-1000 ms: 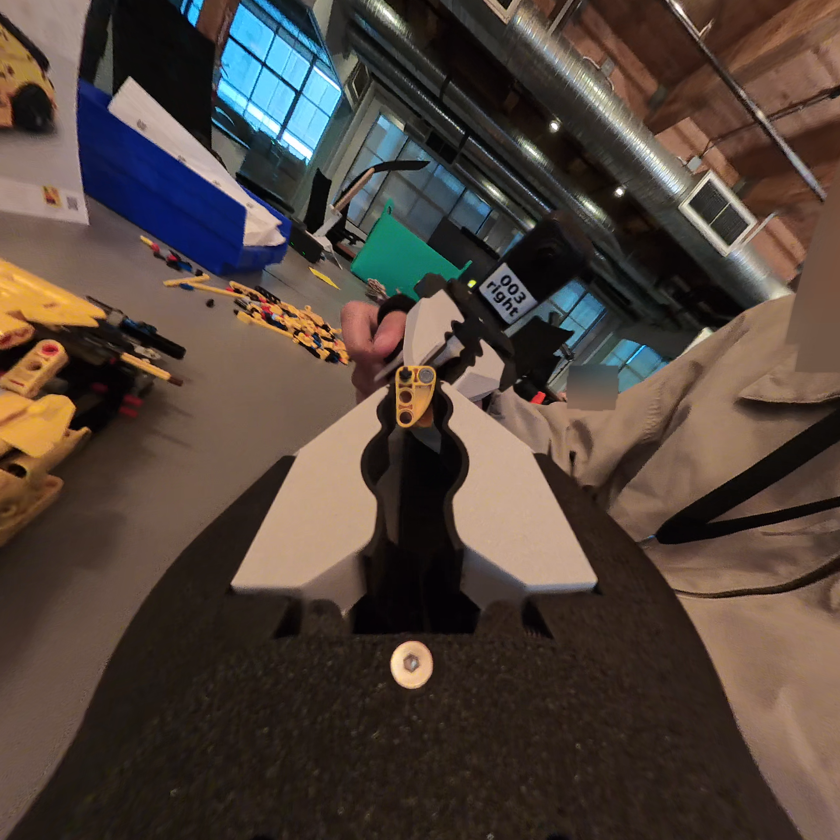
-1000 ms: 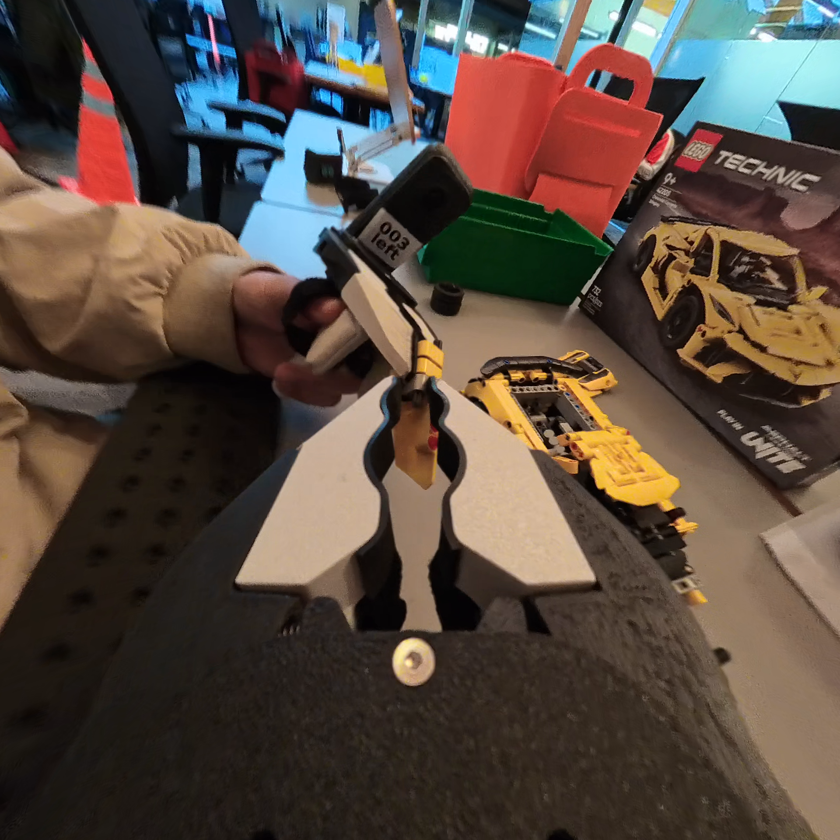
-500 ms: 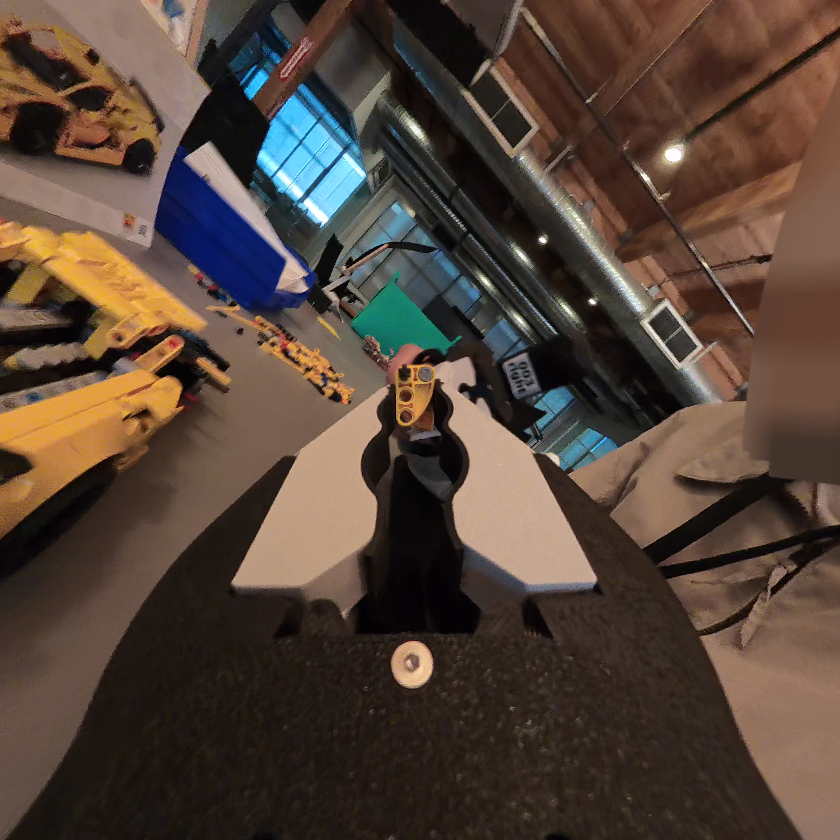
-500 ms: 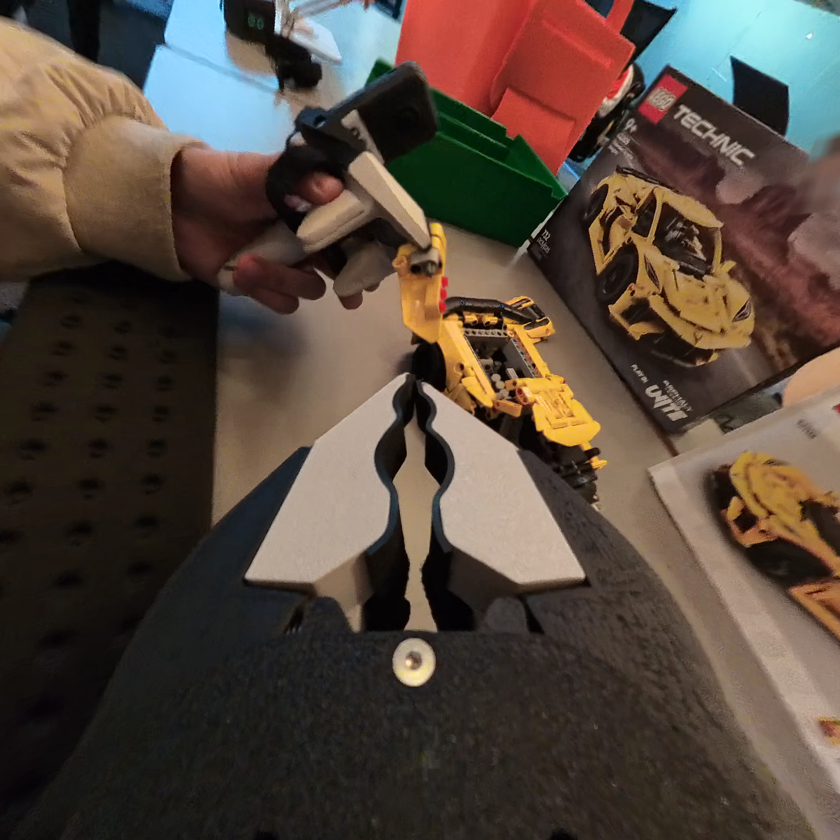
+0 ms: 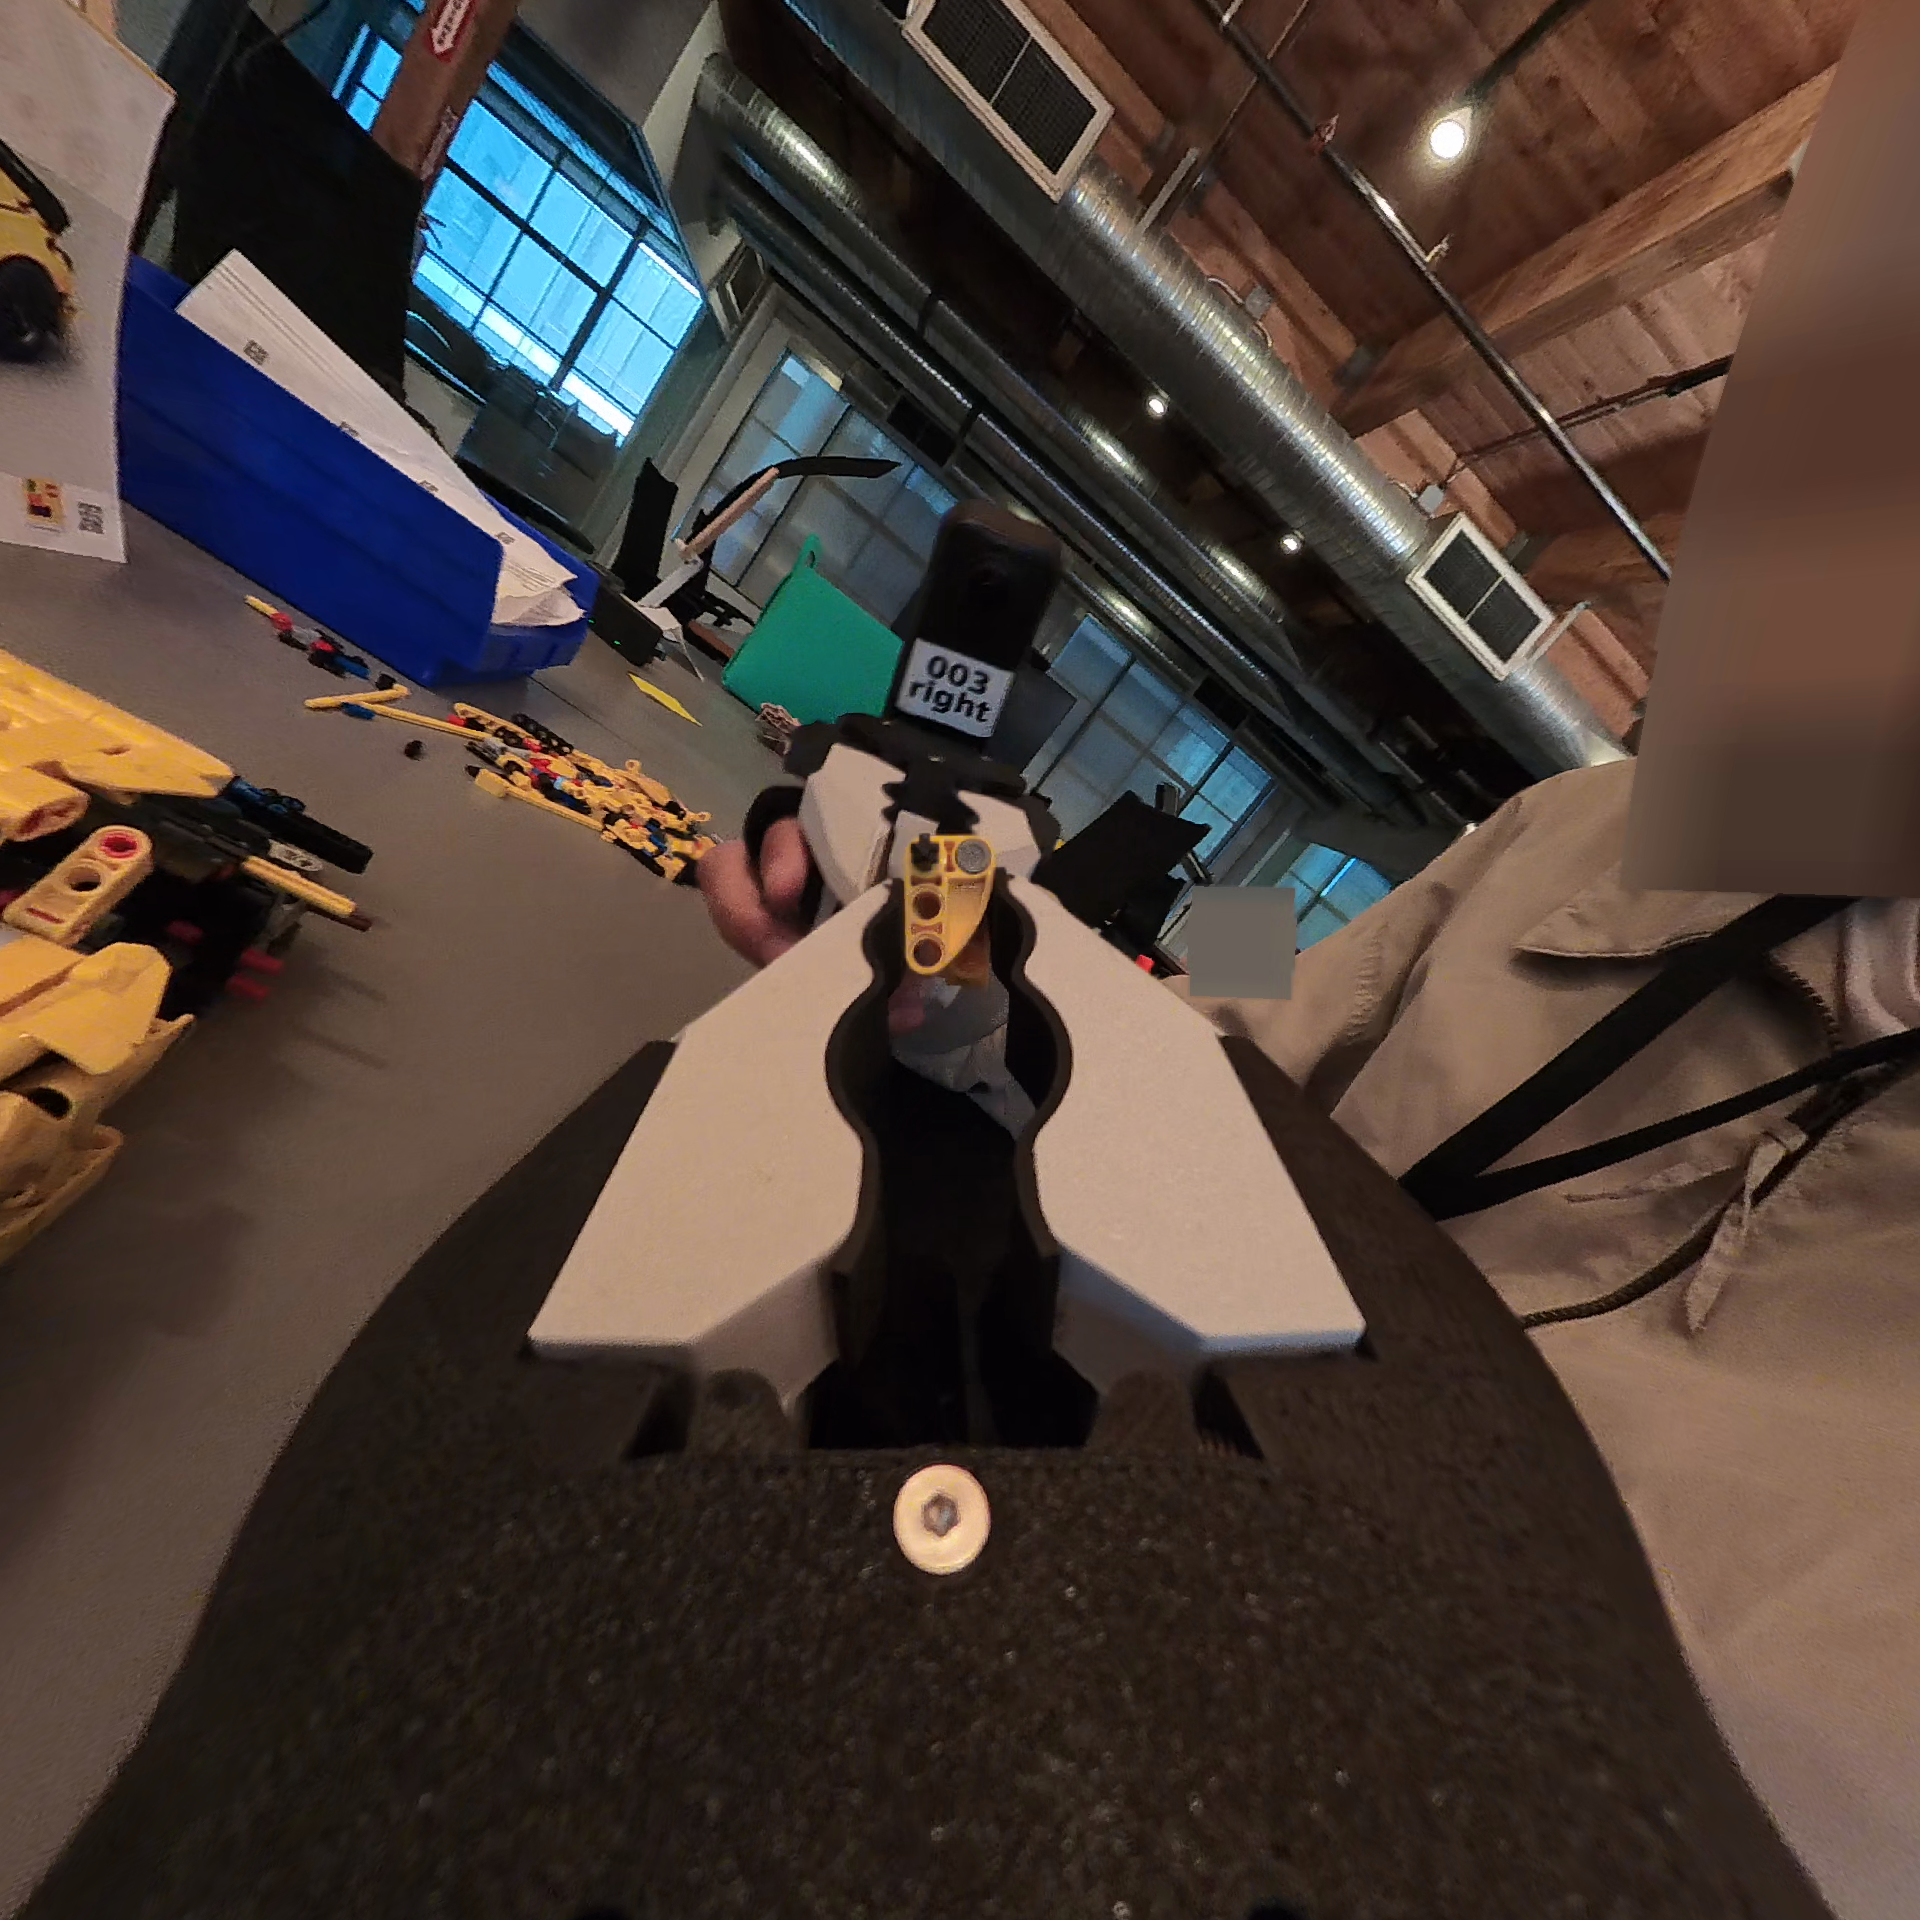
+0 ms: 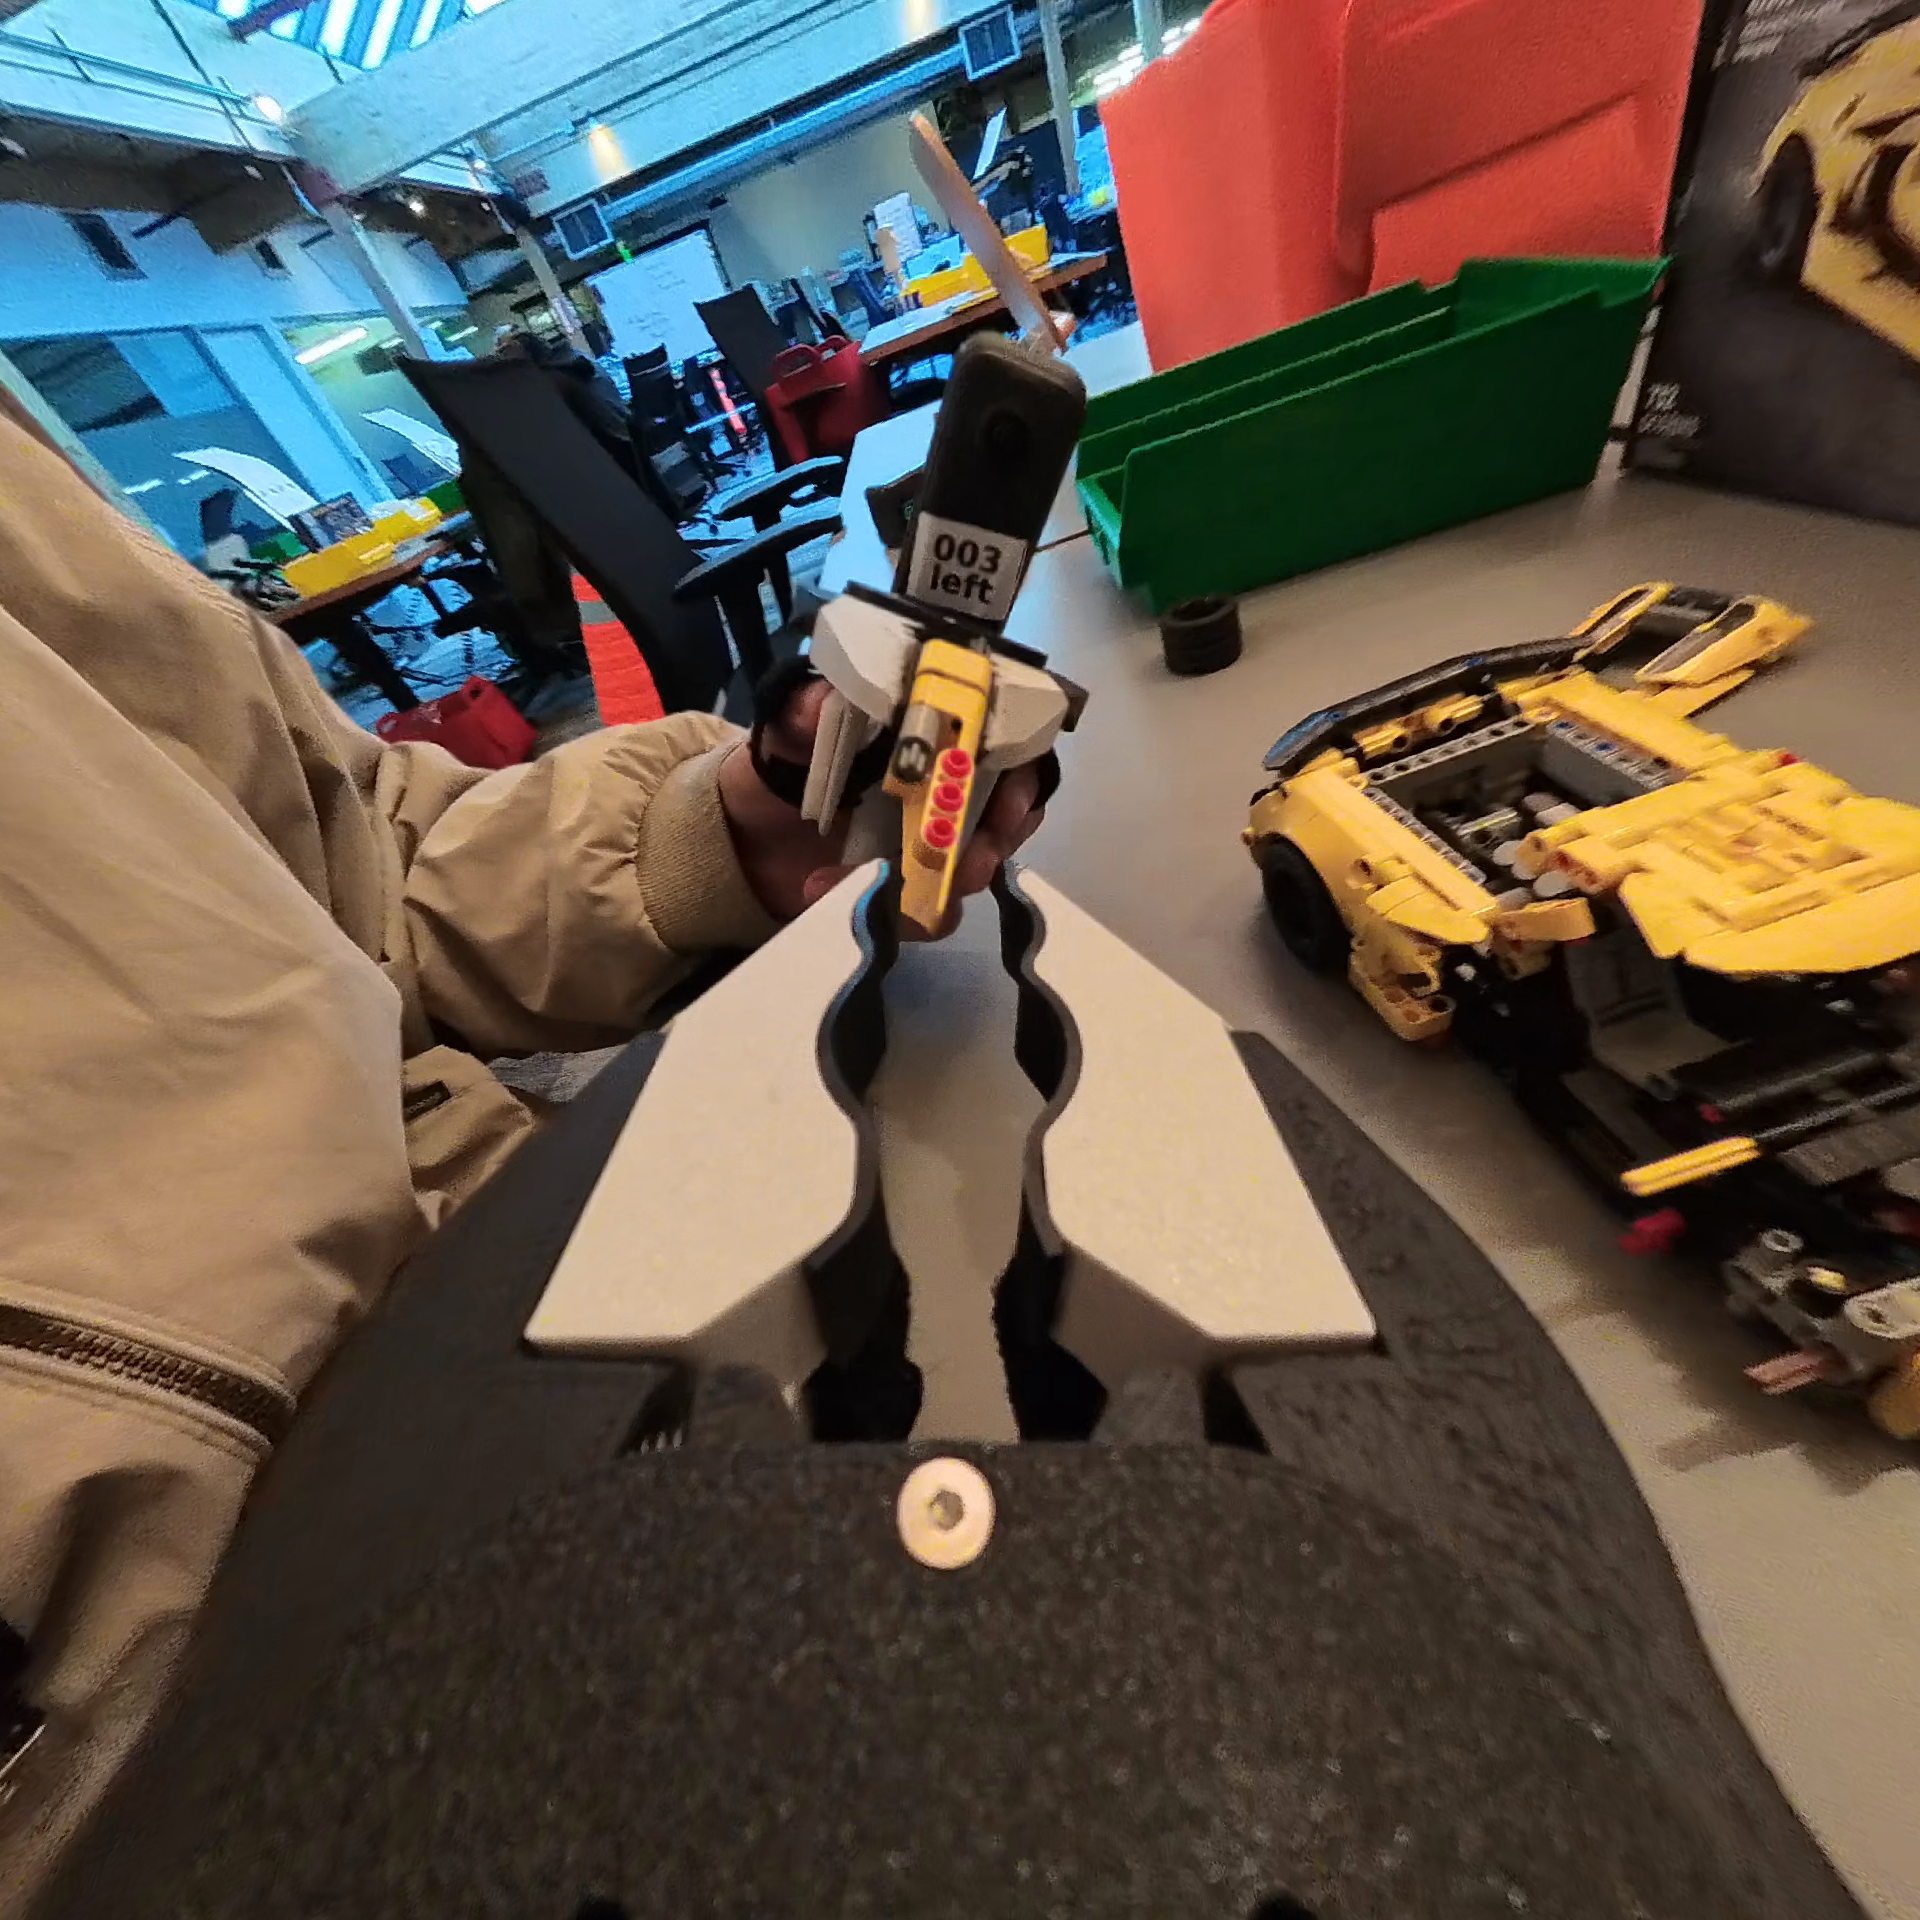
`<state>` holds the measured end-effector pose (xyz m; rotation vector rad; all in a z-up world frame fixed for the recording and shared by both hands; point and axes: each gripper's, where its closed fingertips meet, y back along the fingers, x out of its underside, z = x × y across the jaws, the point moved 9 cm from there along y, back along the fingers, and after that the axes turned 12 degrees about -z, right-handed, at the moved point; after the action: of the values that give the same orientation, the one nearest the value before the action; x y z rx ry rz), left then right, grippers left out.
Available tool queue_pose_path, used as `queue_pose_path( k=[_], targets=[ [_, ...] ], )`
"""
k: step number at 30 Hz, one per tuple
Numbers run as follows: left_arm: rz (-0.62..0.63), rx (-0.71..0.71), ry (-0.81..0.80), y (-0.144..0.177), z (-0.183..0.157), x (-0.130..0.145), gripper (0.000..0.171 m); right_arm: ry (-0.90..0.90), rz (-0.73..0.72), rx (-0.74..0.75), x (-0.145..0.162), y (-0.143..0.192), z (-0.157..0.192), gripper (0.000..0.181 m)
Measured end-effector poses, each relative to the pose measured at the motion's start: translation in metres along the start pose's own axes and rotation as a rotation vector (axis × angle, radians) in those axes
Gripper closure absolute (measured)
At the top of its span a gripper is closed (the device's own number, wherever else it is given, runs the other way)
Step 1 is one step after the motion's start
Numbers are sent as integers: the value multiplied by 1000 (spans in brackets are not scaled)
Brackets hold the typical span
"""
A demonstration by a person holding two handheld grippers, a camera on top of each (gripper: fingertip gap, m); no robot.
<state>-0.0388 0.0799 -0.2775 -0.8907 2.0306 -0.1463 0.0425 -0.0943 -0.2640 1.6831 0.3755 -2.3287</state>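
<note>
My left gripper [image 5: 940,894] is shut on a small yellow brick assembly [image 5: 935,914] and holds it in the air above the grey table [image 5: 416,1039]. In the right wrist view the left gripper [image 6: 940,686] points at the camera, and the yellow assembly [image 6: 935,810], with three red pins and a grey axle end, hangs from it. My right gripper [image 6: 945,883] is open, and the assembly's lower tip sits between its fingertips without a visible grip. The right gripper also shows in the left wrist view [image 5: 914,810], just beyond the piece.
A part-built yellow model car [image 6: 1610,831] stands on the table at the right, with a black tyre [image 6: 1202,632], a green bin [image 6: 1351,468], an orange bag [image 6: 1351,156] and a dark box [image 6: 1818,260] behind. Loose pieces [image 5: 582,769] and a blue bin [image 5: 291,499] lie farther off. A beige sleeve [image 6: 208,883] fills the left. My two grippers' fingertips are within a few centimetres of each other.
The grippers drew apart half a second ago, with the right one nearly shut and empty. They have come back together, and the right one now stands open around the piece's tip.
</note>
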Motion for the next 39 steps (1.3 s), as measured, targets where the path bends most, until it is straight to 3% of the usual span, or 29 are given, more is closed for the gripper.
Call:
queue_pose_path(
  k=[3, 10, 12, 13, 15, 16, 17, 21, 25, 28, 33, 36, 39],
  targets=[
    [0, 1, -10, -2, -1, 2, 157, -53, -30, -48, 5, -4, 0, 177],
    [61, -100, -84, -7, 3, 9, 153, -98, 9, -16, 5, 19, -12, 180],
    [65, -157, -151, -6, 6, 10, 134, -111, -41, 140, -11, 52, -33, 180],
    [83, -188, -189, -6, 8, 11, 132, -120, -50, 312, -19, 76, -54, 180],
    [117, -240, -279, -8, 10, 14, 132, -58, 120, 732, -20, 125, -103, 181],
    [129, -259, -317, -9, 10, 15, 132, -44, 250, 860, -13, 141, -125, 180],
    [133, -268, -349, -11, 10, 16, 132, -57, 329, 917, -7, 146, -141, 180],
    [62, -292, -460, -8, 4, 8, 132, -80, 420, 987, 10, 136, -179, 180],
    [-21, -371, -519, 6, 1, -5, 143, -119, 377, 947, 16, 126, -182, 179],
    [-97, -440, -560, 15, 3, -14, 136, -96, 383, 950, 13, 130, -175, 162],
    [-62, -612, -634, 36, 11, -36, 127, 98, 310, 952, -33, 135, -129, 151],
    [6, -726, -631, 43, 19, -65, 126, 115, 218, 708, -58, 97, -103, 146],
    [99, -673, -559, 29, 29, -97, 124, 43, 235, 408, -59, 47, -100, 142]
  ],
)
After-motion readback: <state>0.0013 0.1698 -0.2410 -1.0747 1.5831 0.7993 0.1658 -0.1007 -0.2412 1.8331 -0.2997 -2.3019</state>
